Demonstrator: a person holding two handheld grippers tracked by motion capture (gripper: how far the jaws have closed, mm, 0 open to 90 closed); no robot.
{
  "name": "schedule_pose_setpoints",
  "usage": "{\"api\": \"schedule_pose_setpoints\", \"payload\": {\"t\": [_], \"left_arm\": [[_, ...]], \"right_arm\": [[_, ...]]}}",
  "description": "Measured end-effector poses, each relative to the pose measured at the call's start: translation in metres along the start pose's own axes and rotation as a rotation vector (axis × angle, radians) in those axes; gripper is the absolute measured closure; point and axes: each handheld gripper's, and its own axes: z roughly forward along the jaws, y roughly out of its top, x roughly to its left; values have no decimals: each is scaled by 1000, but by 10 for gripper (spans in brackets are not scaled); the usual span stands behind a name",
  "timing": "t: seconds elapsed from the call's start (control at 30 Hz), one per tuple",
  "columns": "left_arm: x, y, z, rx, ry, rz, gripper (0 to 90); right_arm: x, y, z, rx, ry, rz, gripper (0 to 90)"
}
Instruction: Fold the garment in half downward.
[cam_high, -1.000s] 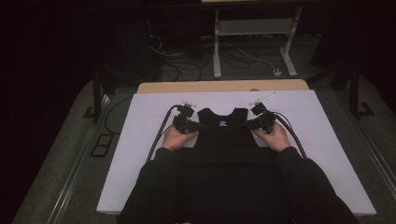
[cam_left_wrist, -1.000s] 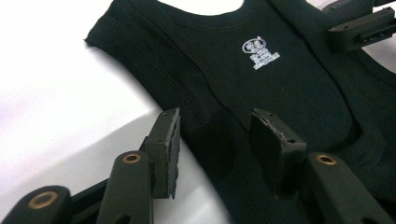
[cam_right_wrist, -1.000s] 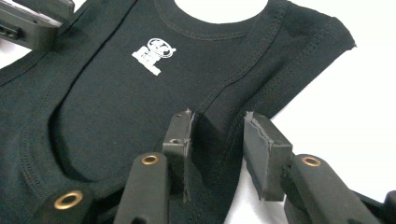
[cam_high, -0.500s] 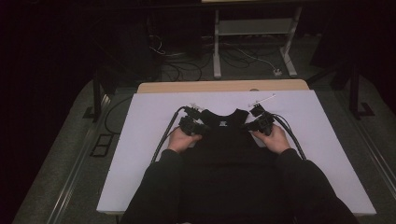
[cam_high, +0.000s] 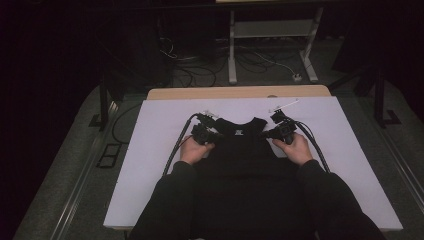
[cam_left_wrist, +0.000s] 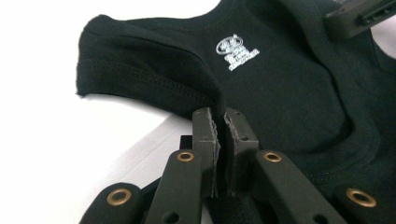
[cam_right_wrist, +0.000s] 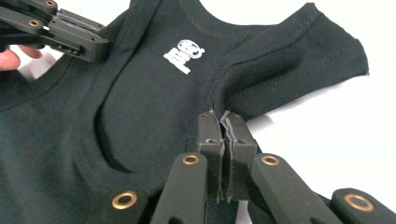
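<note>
Lying flat on the white table (cam_high: 150, 165), centre of the high view, is a black sleeveless top (cam_high: 242, 150) w/ a small white printed label (cam_high: 238, 132) inside the neck. Neck end points to the top of the frame; lower part runs under the person's dark sleeves (cam_high: 170, 210) at the bottom edge.

Left gripper (cam_high: 214, 136) sits just left of centre, at the garment's left shoulder strap. In the left gripper view its two black jaws have just been closing and now stand together, pinching a ridge of black fabric (cam_left_wrist: 219, 105) at the armhole seam, cloth puckered up btwn the pads. The strap end (cam_left_wrist: 93, 56) spreads toward the upper left of that frame; label (cam_left_wrist: 236, 50) upper centre.

Right gripper (cam_high: 270, 134) is right of centre, at the other strap. Its jaws have likewise just been closing; right gripper view shows them clamped on the seam edge (cam_right_wrist: 219, 100) where strap meets body, strap end (cam_right_wrist: 327, 46) fanning to the upper right. The other gripper's jaws (cam_right_wrist: 70, 37) bite the far strap at upper left there, a fingertip (cam_right_wrist: 18, 56) beside them.

Both hands (cam_high: 192, 150) rest on the table either side of the top. Cables (cam_high: 175, 150) trail back along the forearms. A wood strip (cam_high: 235, 92) edges the table's far side.
</note>
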Motion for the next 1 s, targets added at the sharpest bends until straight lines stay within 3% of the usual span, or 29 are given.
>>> {"api": "schedule_pose_setpoints", "payload": {"t": [0.17, 0.2, 0.43, 0.9, 1.0], "left_arm": [[-7, -2, -16, -31, 5, 13, 831], [-10, -7, -24, -55, 7, 10, 831], [-16, -17, -37, -89, -7, -15, 831], [-37, -33, -63, -132, -26, 46, 830], [-40, -38, -71, -151, -36, 39, 830]], "right_arm": [[9, 0, -14, -27, 28, -10, 858], [11, -1, -17, -37, 39, -8, 858], [25, -8, -30, -56, 52, -34, 859], [45, -27, -55, -102, 75, -73, 859], [48, -29, -60, -108, 73, -81, 860]]}}
